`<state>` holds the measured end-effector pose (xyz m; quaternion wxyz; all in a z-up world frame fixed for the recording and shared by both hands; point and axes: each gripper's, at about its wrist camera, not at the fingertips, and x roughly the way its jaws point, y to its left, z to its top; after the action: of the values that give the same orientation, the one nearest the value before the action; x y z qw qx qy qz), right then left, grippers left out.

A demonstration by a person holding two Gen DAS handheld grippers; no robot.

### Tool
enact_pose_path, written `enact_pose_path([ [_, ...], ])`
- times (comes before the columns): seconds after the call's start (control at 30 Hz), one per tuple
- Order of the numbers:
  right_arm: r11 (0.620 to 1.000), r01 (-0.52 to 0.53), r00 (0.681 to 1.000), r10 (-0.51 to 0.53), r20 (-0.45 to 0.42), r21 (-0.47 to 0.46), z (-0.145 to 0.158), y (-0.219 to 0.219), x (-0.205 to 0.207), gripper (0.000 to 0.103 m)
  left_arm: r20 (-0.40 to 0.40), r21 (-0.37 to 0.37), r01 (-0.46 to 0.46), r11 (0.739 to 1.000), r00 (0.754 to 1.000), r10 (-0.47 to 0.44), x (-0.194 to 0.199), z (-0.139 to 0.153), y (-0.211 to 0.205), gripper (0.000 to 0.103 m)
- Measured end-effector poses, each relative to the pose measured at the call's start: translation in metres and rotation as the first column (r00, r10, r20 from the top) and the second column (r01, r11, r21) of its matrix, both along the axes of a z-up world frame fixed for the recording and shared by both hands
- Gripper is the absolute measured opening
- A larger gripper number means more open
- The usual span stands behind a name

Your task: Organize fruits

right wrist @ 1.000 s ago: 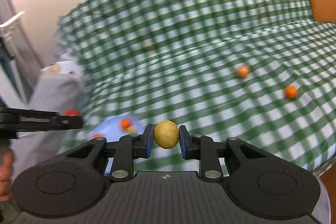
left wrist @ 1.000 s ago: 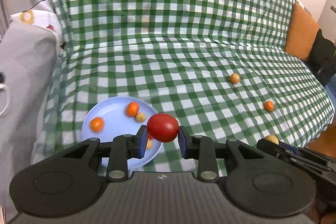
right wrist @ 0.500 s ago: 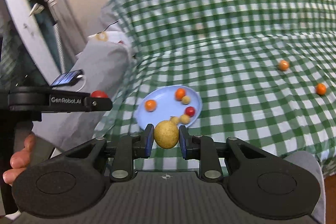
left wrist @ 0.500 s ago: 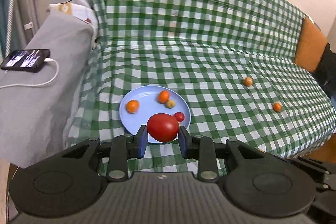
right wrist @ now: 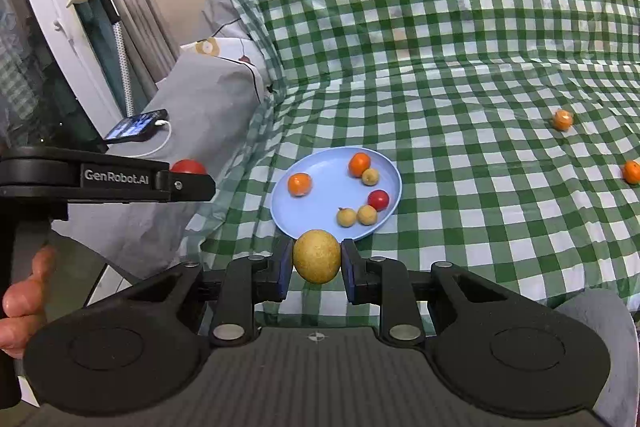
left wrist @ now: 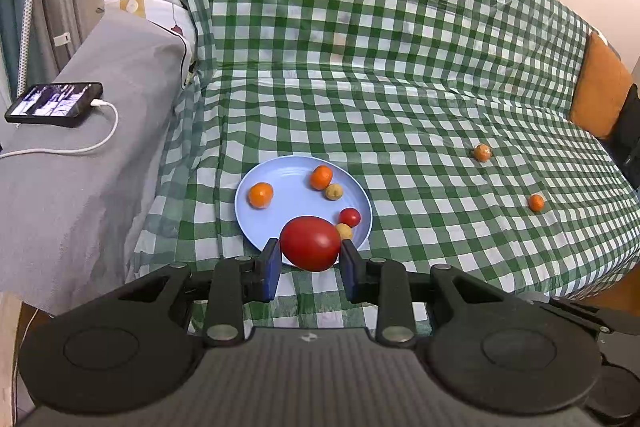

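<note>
Both tools have swung toward the blue plate (left wrist: 248, 211), now just ahead of their tips. Left tool (left wrist: 310, 259) clamps a red tomato (left wrist: 310, 243); right tool (right wrist: 316, 265) clamps a yellow fruit (right wrist: 316, 256).

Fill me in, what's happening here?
A person is gathering fruit onto a blue plate on a checked cloth. The left claw grips a red tomato, the right claw a yellow fruit, both near the plate. Six small fruits lie on it; two orange ones remain on the cloth.
</note>
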<state>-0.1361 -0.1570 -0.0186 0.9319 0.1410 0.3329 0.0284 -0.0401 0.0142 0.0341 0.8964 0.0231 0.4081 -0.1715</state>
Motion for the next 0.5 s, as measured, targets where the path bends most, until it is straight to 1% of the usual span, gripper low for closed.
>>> enact_pose_path([
  [0.37,0.999,0.024,0.999,-0.024,-0.038,-0.023,-0.014,-0.009,0.032,0.027,-0.021,0.016,-0.006,1.0,1.0,0.006,0.033,-0.012,-0.004,0.034],
  [0.5,0.999,0.013,0.998,-0.014,-0.054,-0.034,-0.022,-0.008,0.047,0.027,-0.033,0.016,-0.018,1.0,0.999,0.018,0.051,-0.019,-0.004,0.034],
])
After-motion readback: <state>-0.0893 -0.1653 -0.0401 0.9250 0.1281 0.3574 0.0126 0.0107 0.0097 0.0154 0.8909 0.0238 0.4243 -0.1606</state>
